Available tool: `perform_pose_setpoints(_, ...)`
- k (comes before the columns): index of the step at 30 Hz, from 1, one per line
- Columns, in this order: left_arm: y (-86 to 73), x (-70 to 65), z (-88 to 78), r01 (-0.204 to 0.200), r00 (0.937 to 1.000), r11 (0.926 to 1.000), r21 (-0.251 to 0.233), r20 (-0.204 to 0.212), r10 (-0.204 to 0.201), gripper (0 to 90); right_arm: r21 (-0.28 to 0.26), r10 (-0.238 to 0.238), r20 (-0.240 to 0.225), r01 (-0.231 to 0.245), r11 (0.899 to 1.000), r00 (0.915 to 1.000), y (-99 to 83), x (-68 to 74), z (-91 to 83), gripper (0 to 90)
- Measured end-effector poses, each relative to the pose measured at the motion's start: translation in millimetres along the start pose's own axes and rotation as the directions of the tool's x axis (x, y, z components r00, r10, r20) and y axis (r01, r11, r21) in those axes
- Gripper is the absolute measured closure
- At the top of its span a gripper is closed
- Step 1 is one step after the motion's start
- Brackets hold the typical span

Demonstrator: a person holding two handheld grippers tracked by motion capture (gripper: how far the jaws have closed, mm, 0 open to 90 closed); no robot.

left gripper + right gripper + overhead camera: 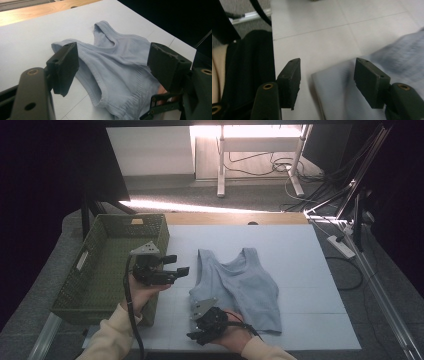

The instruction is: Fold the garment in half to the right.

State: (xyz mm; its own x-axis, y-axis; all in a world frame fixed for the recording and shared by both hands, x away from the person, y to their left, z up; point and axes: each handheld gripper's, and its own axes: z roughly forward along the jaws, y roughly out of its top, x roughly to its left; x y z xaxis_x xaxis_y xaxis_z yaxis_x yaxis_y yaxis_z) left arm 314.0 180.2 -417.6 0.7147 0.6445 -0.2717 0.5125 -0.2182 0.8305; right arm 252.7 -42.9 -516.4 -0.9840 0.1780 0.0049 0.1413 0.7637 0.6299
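Note:
A light blue tank top [240, 285] lies flat on the white table [300, 265], straps toward the far side. My left gripper [180, 265] hovers just left of it, beside the basket, jaws open and empty. Its own view frames the tank top [120, 62] between the open left gripper [112, 65]. My right gripper [196, 334] sits low at the garment's near left corner, close to the table's front edge. In the right gripper view the blurred hem corner of the top [342, 97] lies between the open jaws of the right gripper [327, 82], and the pads are not touching it.
A green woven basket [107, 265] stands at the table's left edge, right behind my left hand. A wooden strip [235, 218] borders the far side. Cables and a power strip [340, 246] lie on the floor to the right.

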Motion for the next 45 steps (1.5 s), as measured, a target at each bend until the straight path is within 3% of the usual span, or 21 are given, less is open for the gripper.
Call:
perform_pose_setpoints(7, 0.3, -1.4, -0.4, 0.001, 1.0, 1.0, -0.002, 0.001, -0.001, 25.6, 0.049, -0.047, 0.063, 0.044, 0.998, 0.9969, -1.6, 1.2, 9.7, 37.6)
perform_pose_setpoints(12, 0.2, -1.5, -0.8, -0.001, 1.0, 1.0, -0.001, 0.001, 0.001, 25.6, 0.047, -0.037, 0.078, 0.034, 0.998, 0.9962, -4.3, -4.8, 6.9, 42.4)
perform_pose_setpoints(15, 0.1, -1.7, -0.5, -0.001, 1.0, 1.0, 0.0, 0.002, 0.001, 25.6, 0.05, -0.043, 0.101, 0.038, 0.998, 0.9939, -4.7, -7.0, 4.6, 55.5)
perform_pose_setpoints(18, 0.0, -2.2, 0.4, 0.0, 1.0, 1.0, 0.001, 0.003, 0.0, 25.6, 0.063, -0.053, 0.146, 0.044, 0.997, 0.9878, -6.3, -11.8, 0.6, 75.9)
perform_pose_setpoints(19, 0.0, -2.6, 0.9, 0.001, 1.0, 1.0, 0.003, 0.003, -0.001, 25.6, 0.073, -0.048, 0.151, 0.037, 0.997, 0.9873, -6.8, -14.0, -1.2, 77.0)
perform_pose_setpoints(21, -0.1, -3.2, 1.7, 0.003, 1.0, 1.0, 0.005, 0.003, -0.003, 25.5, 0.051, -0.011, 0.13, 0.005, 0.999, 0.9915, -8.1, -17.2, -2.5, 78.6)
perform_pose_setpoints(29, -0.6, -4.7, 7.5, 0.009, 0.9999, 0.9998, 0.019, 0.011, -0.009, 25.0, 0.011, -0.015, 0.095, 0.014, 1.0, 0.9953, -4.4, -6.6, -8.8, 80.0)
perform_pose_setpoints(32, -0.9, -5.5, 9.7, 0.01, 0.9999, 0.9997, 0.023, 0.014, -0.01, 24.9, -0.031, -0.011, 0.076, 0.014, 0.999, 0.9971, -1.9, -3.9, -14.5, 80.2)
perform_pose_setpoints(37, -0.8, -7.0, 12.9, 0.023, 0.9996, 0.9994, 0.025, 0.018, -0.023, 24.6, -0.114, 0.029, 0.024, -0.026, 0.993, 0.9993, 1.4, -4.1, -25.6, 80.1)
perform_pose_setpoints(45, 0.0, -9.6, 15.5, 0.04, 0.9988, 0.9989, 0.025, 0.027, -0.041, 24.2, -0.125, 0.036, 0.007, -0.035, 0.992, 0.9993, -0.9, -7.2, -27.8, 80.1)
